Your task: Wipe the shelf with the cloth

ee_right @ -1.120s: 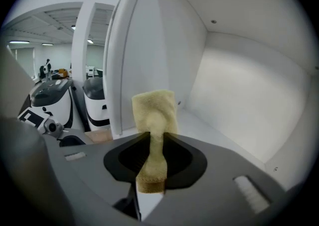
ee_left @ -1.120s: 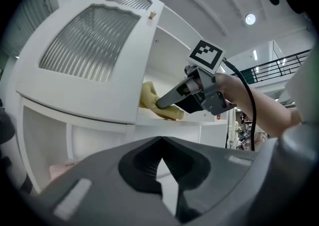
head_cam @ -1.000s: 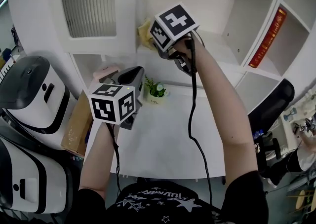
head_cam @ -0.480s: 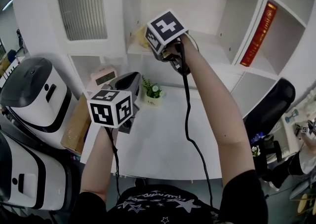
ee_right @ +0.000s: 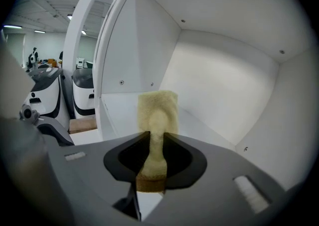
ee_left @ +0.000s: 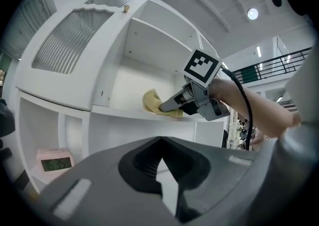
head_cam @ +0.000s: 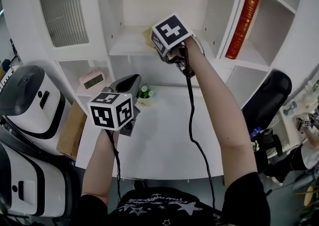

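Observation:
A yellow cloth [ee_right: 157,115] is pinched between the jaws of my right gripper [ee_right: 152,146], which is shut on it. The cloth [ee_left: 155,103] lies against the white shelf board [head_cam: 127,46] inside the open cubby; in the head view only a corner of the cloth [head_cam: 148,36] shows past the marker cube. My right gripper [head_cam: 160,46] reaches into the cubby from the front. My left gripper [head_cam: 127,90] hangs lower, over the desk, away from the shelf; its jaws [ee_left: 160,163] meet with nothing between them.
A red book [head_cam: 240,23] stands in the cubby to the right. A pink clock [head_cam: 91,79] sits in the lower left cubby and a small potted plant [head_cam: 144,94] stands on the white desk [head_cam: 164,140]. White robot bodies [head_cam: 30,100] stand at the left.
My right gripper with the cloth has slid a little right along the shelf board. The head view has tilted up, showing more of the cubby. The left gripper has barely moved.

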The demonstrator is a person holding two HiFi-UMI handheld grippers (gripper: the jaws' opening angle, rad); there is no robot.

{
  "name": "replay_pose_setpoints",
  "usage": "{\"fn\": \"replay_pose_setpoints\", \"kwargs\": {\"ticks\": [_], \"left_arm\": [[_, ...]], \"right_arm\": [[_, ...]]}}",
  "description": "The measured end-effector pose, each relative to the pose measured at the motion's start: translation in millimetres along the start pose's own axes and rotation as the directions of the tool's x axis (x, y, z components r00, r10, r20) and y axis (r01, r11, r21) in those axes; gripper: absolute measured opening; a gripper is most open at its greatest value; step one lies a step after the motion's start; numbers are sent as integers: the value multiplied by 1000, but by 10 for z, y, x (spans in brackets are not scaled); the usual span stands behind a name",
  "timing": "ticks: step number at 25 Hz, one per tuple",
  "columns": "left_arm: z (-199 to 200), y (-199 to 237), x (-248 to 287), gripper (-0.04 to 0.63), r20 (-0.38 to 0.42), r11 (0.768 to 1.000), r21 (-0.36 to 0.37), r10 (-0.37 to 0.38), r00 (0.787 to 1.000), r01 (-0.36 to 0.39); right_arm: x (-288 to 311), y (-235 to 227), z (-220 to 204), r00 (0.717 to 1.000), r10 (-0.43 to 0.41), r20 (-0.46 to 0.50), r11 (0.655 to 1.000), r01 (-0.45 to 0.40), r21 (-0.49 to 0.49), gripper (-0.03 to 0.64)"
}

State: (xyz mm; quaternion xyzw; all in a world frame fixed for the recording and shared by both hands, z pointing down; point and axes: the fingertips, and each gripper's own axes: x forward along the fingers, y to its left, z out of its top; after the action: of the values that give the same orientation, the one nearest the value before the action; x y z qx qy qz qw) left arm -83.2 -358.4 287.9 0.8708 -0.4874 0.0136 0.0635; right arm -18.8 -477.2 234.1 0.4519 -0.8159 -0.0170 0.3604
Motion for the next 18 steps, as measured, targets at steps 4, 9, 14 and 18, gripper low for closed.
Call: {"fn": "replay_pose_setpoints", "kwargs": {"ticks": [4,9,14,18], "left_arm": [[-7,-176,94,2,-4,1000,7,-23,1000,23],[-19,-353,218,2,-14,999,13,-51,999,51],[-46,-512,321,2,-32,996,23,-84,996,84],[-92,-608,360,3,-51,994,38,-99,994,101]], "right_arm": [[-110,-330,-231,995,-91,-32,996,91,11,114],[-236,-659,-492,982,-179,-56,982,181,44,114],[-359,-891,-674,965,-247,-88,967,251,39,114],[-387,-957,-765,963,-252,-92,966,256,40,109]]}}
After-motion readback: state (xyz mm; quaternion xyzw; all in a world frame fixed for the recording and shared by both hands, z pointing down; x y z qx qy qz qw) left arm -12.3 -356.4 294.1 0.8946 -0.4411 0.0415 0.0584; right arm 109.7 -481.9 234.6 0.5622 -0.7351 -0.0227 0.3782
